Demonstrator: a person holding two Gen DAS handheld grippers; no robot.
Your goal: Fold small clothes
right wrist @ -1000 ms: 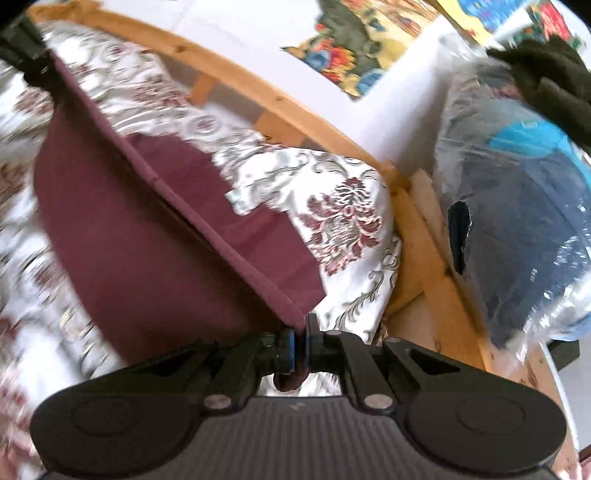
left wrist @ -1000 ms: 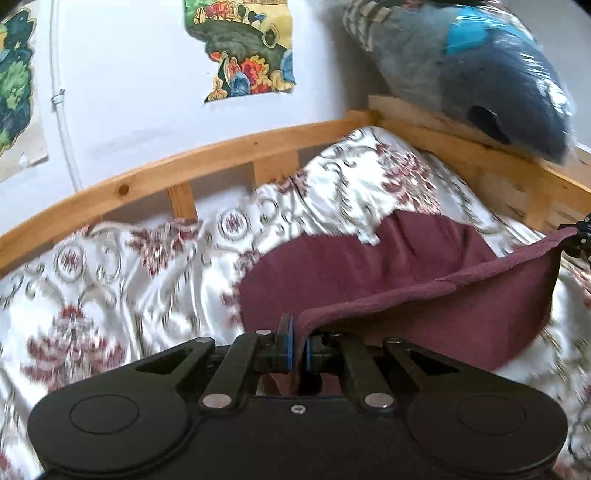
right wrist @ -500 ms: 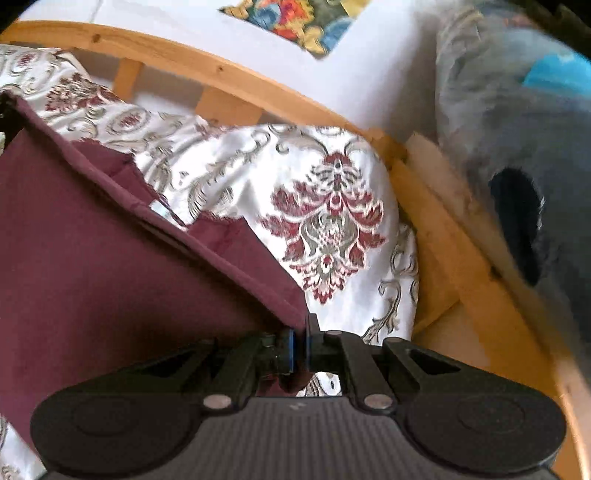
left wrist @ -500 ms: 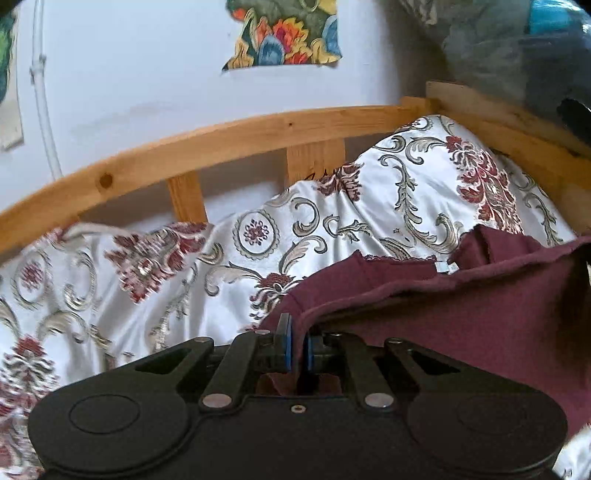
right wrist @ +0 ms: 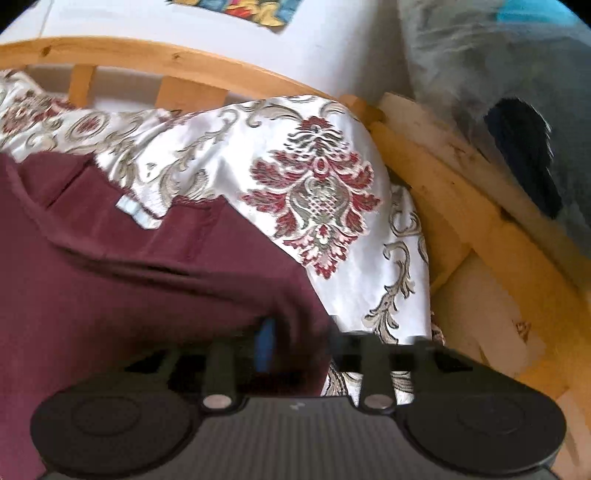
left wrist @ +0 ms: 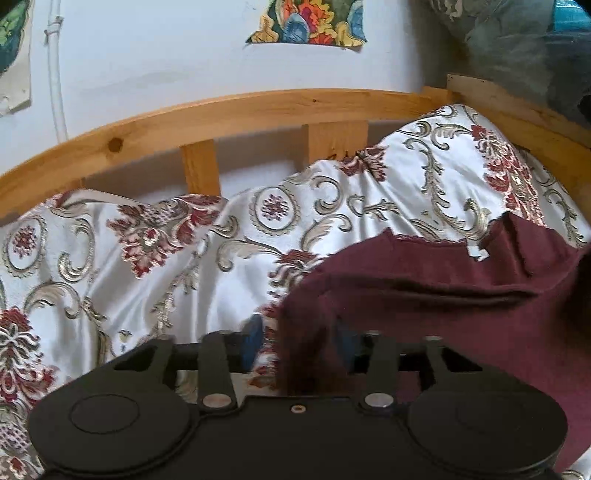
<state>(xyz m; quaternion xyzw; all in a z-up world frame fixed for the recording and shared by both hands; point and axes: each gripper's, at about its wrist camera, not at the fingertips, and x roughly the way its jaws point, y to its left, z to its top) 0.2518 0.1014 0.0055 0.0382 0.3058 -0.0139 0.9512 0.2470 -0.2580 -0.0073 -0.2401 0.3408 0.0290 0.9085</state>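
A dark maroon garment (left wrist: 424, 288) lies folded over on the patterned bedspread (left wrist: 147, 258); a white label (right wrist: 136, 214) shows at its far edge. My left gripper (left wrist: 301, 336) sits at the garment's left corner. Its jaws are opening, and the corner of cloth stands loose between the parted pads. My right gripper (right wrist: 303, 343) is at the right corner of the garment (right wrist: 110, 277). Its jaws are opening too, with the cloth edge between them and not pinched.
A wooden bed rail (left wrist: 258, 107) curves behind the bedspread (right wrist: 321, 184), with a white wall and colourful posters (left wrist: 310, 22) above. A plastic-wrapped grey and blue bundle (right wrist: 498, 92) rests on the rail at the right.
Both grippers came down and forward with the raised maroon edge, laying it over the rest of the garment. Both sets of jaws, shut on the cloth before, now stand apart.
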